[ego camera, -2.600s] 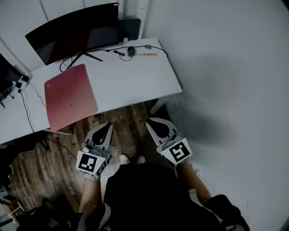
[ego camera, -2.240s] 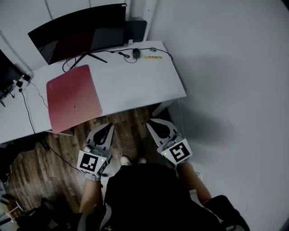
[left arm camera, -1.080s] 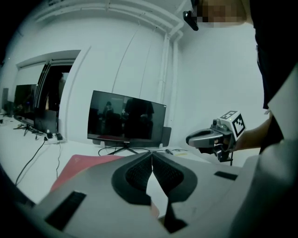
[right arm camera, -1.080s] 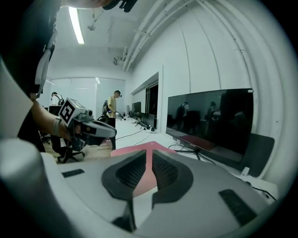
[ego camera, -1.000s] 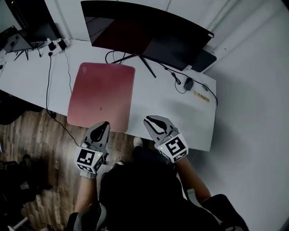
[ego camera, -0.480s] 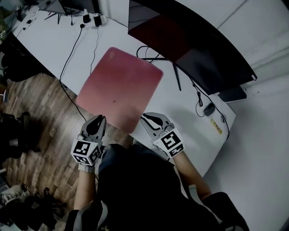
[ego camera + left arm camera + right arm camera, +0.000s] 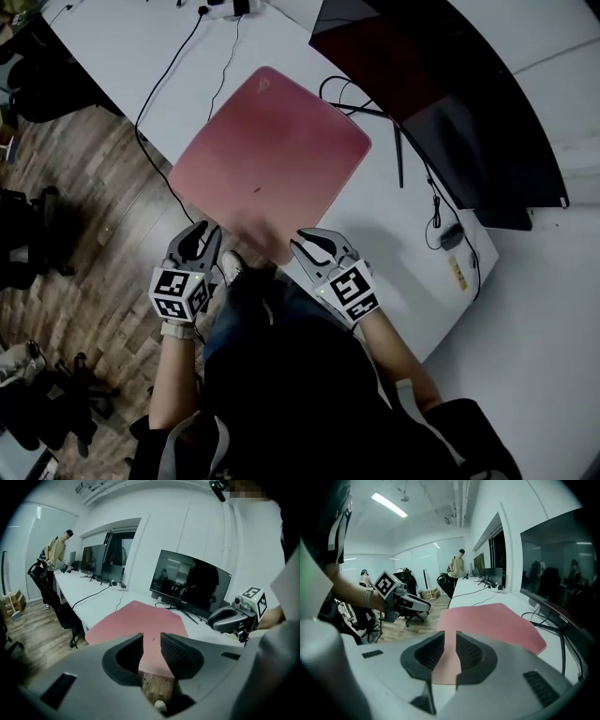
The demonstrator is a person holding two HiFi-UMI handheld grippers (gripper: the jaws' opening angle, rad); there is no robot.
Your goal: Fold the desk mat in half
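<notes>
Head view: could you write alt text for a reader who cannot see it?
A pink desk mat lies flat, unfolded, on a white desk beside a dark monitor. Below it, the left gripper and right gripper point at its near edge, jaws opening, nothing between them.

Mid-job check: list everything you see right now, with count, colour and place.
Rectangular pink desk mat: one, pink, flat and unfolded on the desk.
Long desk: one, white, under the mat.
Curved monitor: one, black, behind the mat.
Computer mouse: one, black, near the desk's right end.
Cables: several, black, across the desk.
Wooden floor: one, brown, beneath the desk.
Distant person: one, beige top, far along the desk.
Left gripper: one, grey, jaws opening, nothing between them.
Right gripper: one, grey, jaws opening, nothing between them.
</notes>
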